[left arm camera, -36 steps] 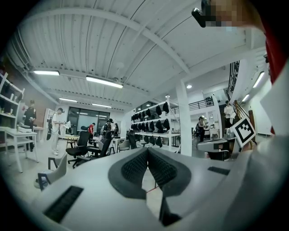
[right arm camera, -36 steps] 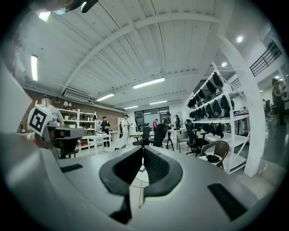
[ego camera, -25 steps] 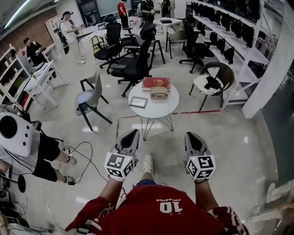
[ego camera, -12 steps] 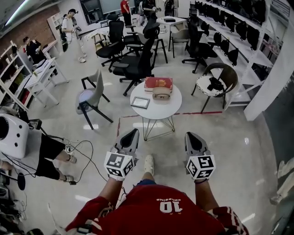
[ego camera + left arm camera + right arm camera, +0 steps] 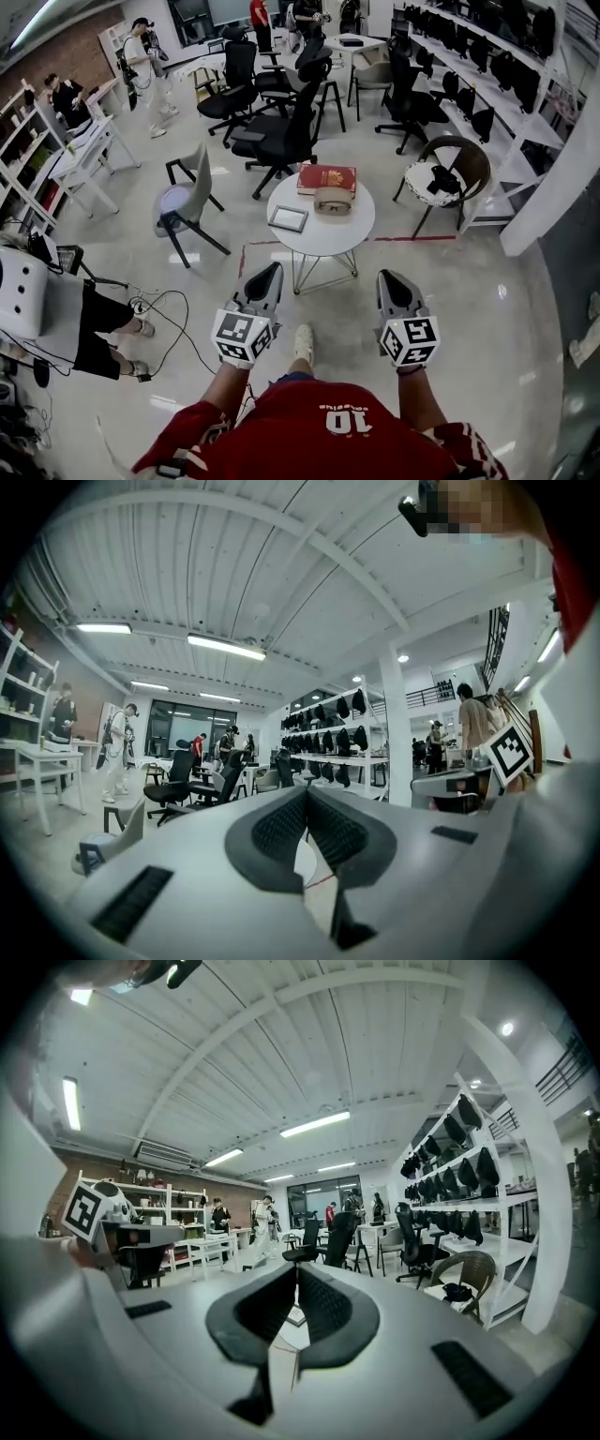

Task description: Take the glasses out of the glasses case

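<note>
A tan glasses case (image 5: pixel 333 201) lies shut on a round white table (image 5: pixel 347 232) ahead of me, in front of a red box (image 5: pixel 326 178) and right of a small framed panel (image 5: pixel 288 218). No glasses show. My left gripper (image 5: pixel 274 271) and right gripper (image 5: pixel 385 277) are held side by side at waist height, pointing level at the table and well short of it. In the left gripper view the jaws (image 5: pixel 305 795) meet with nothing between them. The right gripper (image 5: pixel 295 1269) also has its jaws together and empty; a strip of the table (image 5: pixel 281 1358) shows below its pads.
A grey chair (image 5: pixel 187 199) stands left of the table, black office chairs (image 5: pixel 279 136) behind it, and a wicker chair (image 5: pixel 442 173) to its right. Red tape (image 5: pixel 412 238) marks the floor. A seated person (image 5: pixel 89 323) and cables (image 5: pixel 164 309) are at my left; shelving (image 5: pixel 497 84) lines the right.
The table and the chairs around it have slid down the head view and grown slightly as I walked toward them. Both grippers keep their place in the view, still shut.
</note>
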Action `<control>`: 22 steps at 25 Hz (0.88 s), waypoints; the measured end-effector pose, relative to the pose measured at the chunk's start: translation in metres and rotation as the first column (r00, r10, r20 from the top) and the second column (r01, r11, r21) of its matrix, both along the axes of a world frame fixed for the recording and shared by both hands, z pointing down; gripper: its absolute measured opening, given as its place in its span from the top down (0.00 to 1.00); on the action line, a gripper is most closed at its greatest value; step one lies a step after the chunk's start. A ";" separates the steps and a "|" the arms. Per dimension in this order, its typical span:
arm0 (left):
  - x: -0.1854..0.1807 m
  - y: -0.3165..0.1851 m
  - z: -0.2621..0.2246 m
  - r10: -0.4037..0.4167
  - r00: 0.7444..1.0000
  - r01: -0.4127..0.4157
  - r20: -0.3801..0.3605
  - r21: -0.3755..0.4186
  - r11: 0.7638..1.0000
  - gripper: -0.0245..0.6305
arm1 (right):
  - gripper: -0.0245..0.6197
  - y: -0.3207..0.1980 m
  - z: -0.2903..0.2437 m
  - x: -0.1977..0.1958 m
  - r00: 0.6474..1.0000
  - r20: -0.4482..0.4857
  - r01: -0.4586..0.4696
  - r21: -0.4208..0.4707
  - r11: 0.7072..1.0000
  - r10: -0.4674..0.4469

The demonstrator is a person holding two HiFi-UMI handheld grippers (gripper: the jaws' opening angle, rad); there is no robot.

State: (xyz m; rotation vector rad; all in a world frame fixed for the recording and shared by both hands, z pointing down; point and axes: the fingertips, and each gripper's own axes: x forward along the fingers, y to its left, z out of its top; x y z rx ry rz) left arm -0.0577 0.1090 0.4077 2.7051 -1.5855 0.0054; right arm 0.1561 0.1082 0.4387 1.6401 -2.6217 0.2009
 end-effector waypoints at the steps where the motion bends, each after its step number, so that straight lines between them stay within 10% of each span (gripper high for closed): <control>1: -0.001 -0.006 -0.001 -0.002 1.000 0.002 0.001 0.000 1.000 0.95 | 0.93 -0.006 -0.001 -0.001 1.000 -0.001 0.002 -0.001 1.000 -0.002; 22: -0.025 -0.174 -0.019 0.009 1.000 -0.009 -0.019 -0.021 1.000 0.95 | 0.93 -0.166 -0.017 -0.025 1.000 -0.010 -0.005 -0.031 0.999 0.005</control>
